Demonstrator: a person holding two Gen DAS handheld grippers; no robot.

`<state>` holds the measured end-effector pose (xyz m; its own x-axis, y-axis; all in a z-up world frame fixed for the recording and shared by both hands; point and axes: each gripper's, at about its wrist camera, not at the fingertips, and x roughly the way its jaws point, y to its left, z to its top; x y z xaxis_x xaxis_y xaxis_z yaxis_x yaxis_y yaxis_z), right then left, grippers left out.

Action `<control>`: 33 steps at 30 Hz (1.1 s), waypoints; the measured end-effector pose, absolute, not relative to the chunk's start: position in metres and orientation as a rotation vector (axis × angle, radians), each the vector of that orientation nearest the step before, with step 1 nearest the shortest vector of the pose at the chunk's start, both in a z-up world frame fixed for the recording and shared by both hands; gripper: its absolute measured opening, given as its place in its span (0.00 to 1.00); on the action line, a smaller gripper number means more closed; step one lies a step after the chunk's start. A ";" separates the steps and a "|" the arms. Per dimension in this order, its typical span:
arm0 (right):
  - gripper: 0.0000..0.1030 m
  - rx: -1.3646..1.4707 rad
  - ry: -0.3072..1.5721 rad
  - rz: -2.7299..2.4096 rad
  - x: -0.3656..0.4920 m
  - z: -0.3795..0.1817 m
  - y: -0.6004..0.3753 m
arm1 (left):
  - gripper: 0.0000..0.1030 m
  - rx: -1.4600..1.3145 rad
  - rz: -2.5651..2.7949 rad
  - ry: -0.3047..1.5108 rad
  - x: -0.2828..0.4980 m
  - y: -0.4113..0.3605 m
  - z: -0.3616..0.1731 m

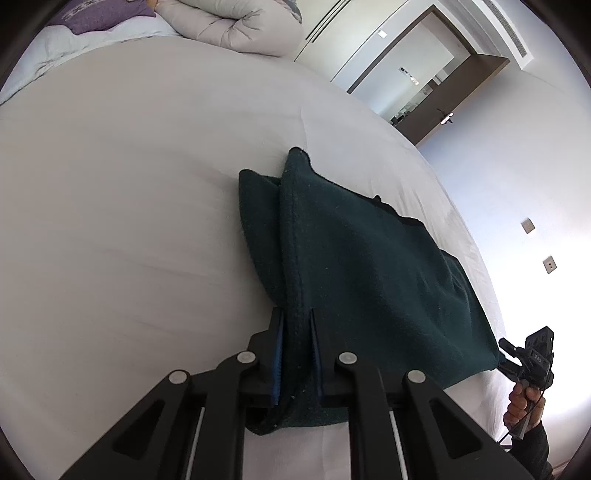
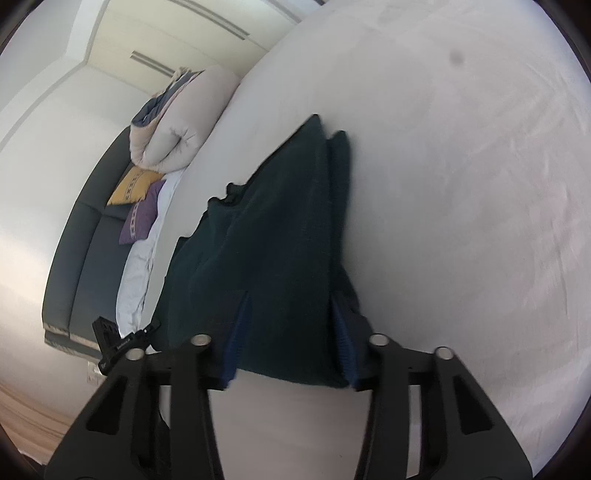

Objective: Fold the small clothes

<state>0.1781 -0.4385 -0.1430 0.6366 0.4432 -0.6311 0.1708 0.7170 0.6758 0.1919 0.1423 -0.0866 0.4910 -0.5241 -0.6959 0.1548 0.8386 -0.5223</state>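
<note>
Dark green fleece garment [image 1: 369, 266] on the white bed sheet [image 1: 129, 221], folded over on itself, two pointed corners toward the far side of the bed. Left gripper [image 1: 296, 321] pressed together on a thick hemmed edge of the garment, blue pads [image 1: 277, 354] tight against the fabric on both sides. Right gripper [image 2: 290, 301] spread wide, the garment's near edge lying between the fingers, blue pads [image 2: 236, 339] at either side of the fabric; whether anything is squeezed there, cannot tell. Same garment in the right wrist view [image 2: 266, 251], draped from the bed up toward the fingers. Right gripper also at the lower right of the left wrist view [image 1: 532, 354], held by a hand [image 1: 522, 400] in a dark sleeve, just beside the garment's corner. Rolled pale duvet [image 1: 240, 26] at the far end of the bed, purple cushion [image 1: 103, 16] beside it. Yellow cushion [image 2: 135, 184] against a dark headboard [image 2: 77, 251]. Open brown door [image 1: 454, 103] in the white wall beyond.
</note>
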 end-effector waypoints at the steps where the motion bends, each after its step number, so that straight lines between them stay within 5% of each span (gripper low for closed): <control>1: 0.29 0.761 0.890 0.186 0.181 -0.141 -0.435 | 0.12 -0.426 -0.429 0.974 0.192 0.142 -0.086; 2: 0.27 0.738 0.893 0.193 0.184 -0.138 -0.432 | 0.12 -0.428 -0.431 0.969 0.192 0.141 -0.084; 4: 0.06 0.696 0.902 0.197 0.190 -0.133 -0.426 | 0.12 -0.423 -0.434 0.957 0.191 0.140 -0.081; 12: 0.05 0.639 0.826 0.178 0.164 -0.113 -0.411 | 0.11 -0.410 -0.453 0.894 0.164 0.145 -0.070; 23: 0.05 0.732 0.939 0.101 0.152 -0.164 -0.438 | 0.13 -0.518 -0.509 0.897 0.144 0.170 -0.104; 25: 0.06 0.709 0.957 0.097 0.159 -0.161 -0.436 | 0.37 -0.500 -0.504 0.891 0.145 0.169 -0.099; 27: 0.06 0.696 0.955 0.101 0.163 -0.158 -0.434 | 0.76 -0.501 -0.482 0.862 0.144 0.171 -0.091; 33: 0.07 0.663 0.952 0.090 0.167 -0.151 -0.419 | 0.80 -0.384 -0.448 0.846 0.147 0.154 -0.074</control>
<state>0.1675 -0.4189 -0.1513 0.5923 0.3525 -0.7245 0.2104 0.8003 0.5614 0.1469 0.1540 -0.0739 0.5809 -0.5211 -0.6253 0.2236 0.8408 -0.4929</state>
